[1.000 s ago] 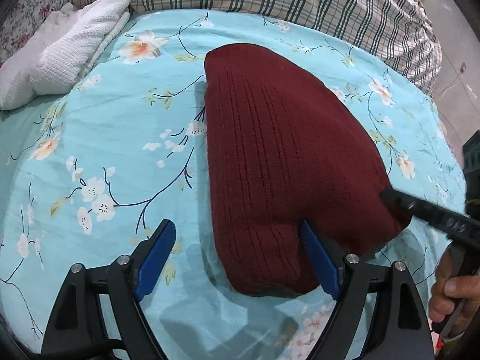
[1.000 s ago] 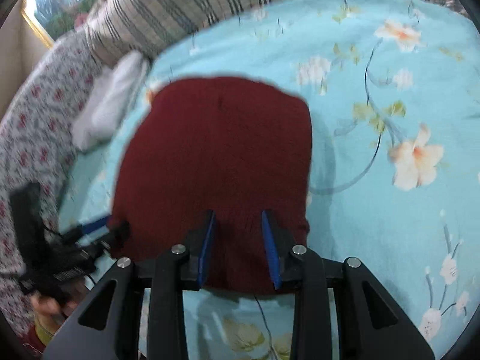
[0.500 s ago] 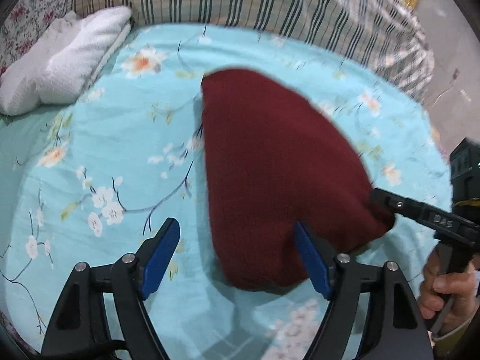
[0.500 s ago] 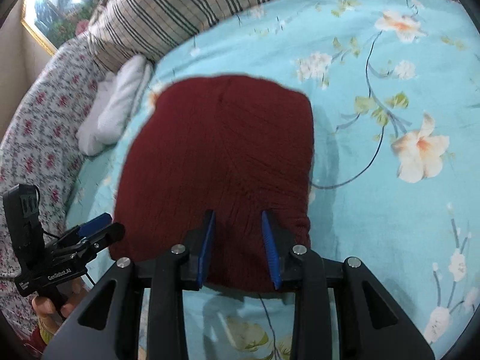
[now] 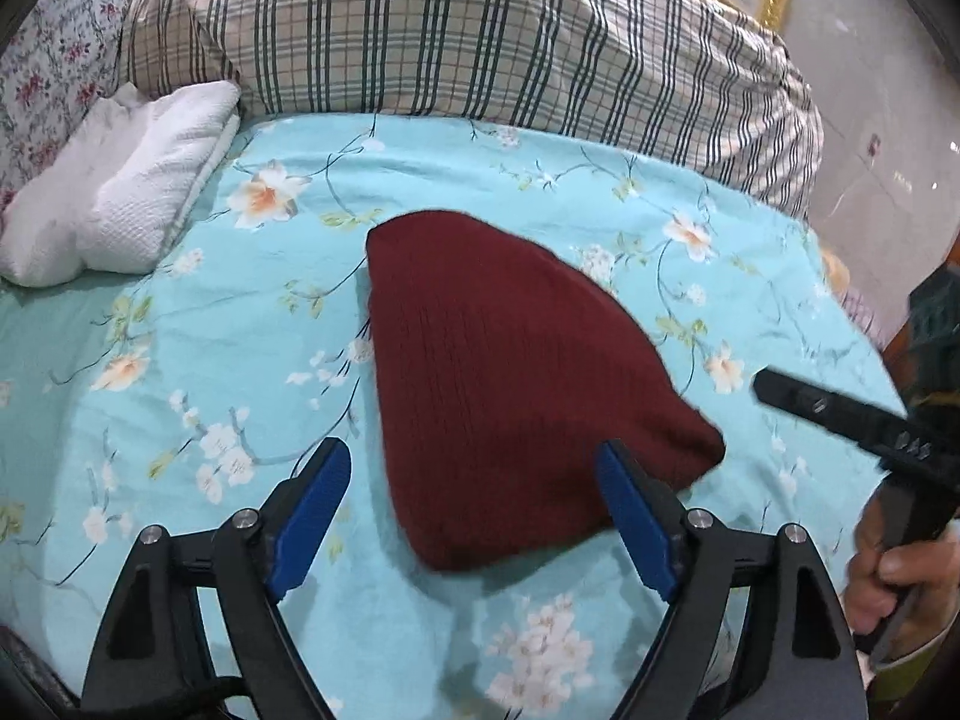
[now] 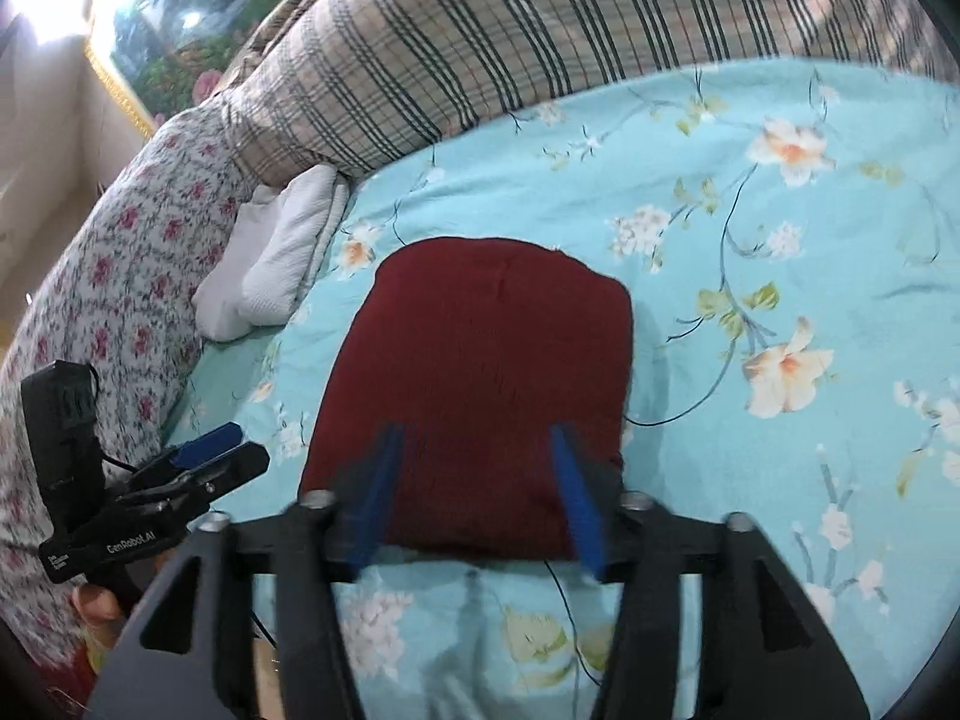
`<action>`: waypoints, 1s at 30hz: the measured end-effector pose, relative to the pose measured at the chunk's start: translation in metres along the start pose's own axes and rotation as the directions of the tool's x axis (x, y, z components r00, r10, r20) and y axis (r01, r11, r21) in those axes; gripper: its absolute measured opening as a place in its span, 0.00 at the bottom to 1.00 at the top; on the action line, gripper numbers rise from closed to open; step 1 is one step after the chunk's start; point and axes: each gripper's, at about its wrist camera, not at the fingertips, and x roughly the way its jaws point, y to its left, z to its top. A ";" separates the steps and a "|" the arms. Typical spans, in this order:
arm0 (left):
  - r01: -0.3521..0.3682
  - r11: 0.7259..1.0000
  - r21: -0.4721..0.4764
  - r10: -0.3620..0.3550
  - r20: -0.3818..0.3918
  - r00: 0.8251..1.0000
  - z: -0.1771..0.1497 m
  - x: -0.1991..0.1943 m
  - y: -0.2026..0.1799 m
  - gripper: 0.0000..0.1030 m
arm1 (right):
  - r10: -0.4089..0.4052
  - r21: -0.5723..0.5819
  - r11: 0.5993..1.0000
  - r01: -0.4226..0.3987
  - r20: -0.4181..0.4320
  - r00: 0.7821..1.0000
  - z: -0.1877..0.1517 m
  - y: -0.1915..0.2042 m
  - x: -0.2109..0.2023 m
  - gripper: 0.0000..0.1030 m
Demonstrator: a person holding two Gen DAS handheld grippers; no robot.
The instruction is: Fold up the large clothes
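Observation:
A dark red knit sweater (image 5: 510,372) lies folded into a compact rectangle on the turquoise flowered bedsheet (image 5: 180,360). My left gripper (image 5: 474,480) hovers above its near left corner. Its blue pads are far apart and still opening, with nothing pressed between them. In the right wrist view the sweater (image 6: 480,372) fills the middle. My right gripper (image 6: 477,468) hangs over its near edge, fingers blurred as the jaws open, clear of the fabric. Each view also shows the other gripper: the right gripper (image 5: 780,393) held by a hand (image 5: 888,576), and the left gripper (image 6: 240,447).
A folded white cloth (image 5: 120,198) lies at the far left of the bed. A plaid quilt (image 5: 480,48) is heaped along the back. A flowered pillow (image 6: 120,276) sits left of it, under a gold-framed picture (image 6: 150,18). The bed's right edge meets a tiled floor (image 5: 888,150).
Both grippers have risen and drawn back from the sweater, which now looks smaller. The right gripper's jaws have spread much wider. The sweater has stayed in place.

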 end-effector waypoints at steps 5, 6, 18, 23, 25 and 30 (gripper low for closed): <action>0.010 1.000 -0.030 -0.011 -0.063 0.998 -0.032 -0.003 0.012 0.82 | -0.074 -0.081 0.994 0.072 -0.021 0.997 -0.024 0.010 -0.017 0.71; 0.009 0.999 -0.039 -0.013 -0.080 0.997 -0.040 -0.002 0.016 0.82 | -0.091 -0.096 0.991 0.088 -0.029 0.995 -0.032 0.011 -0.020 0.71; -0.057 0.997 0.043 0.064 -0.209 0.976 -0.108 -0.002 0.011 0.82 | -0.139 -0.064 0.989 0.131 -0.144 0.980 -0.107 -0.001 -0.032 0.75; -0.129 0.986 0.106 0.138 -0.090 0.986 -0.087 -0.043 -0.003 0.83 | -0.144 -0.106 0.985 0.134 -0.094 0.985 -0.097 0.012 -0.057 0.80; -0.169 0.978 0.123 0.176 -0.044 0.983 -0.073 -0.062 -0.006 0.84 | -0.134 -0.119 0.985 0.126 -0.064 0.989 -0.089 0.017 -0.070 0.83; -0.212 0.966 0.147 0.215 -0.005 0.977 -0.058 -0.074 -0.008 0.97 | -0.111 -0.137 0.985 0.105 -0.033 0.993 -0.077 0.022 -0.083 1.00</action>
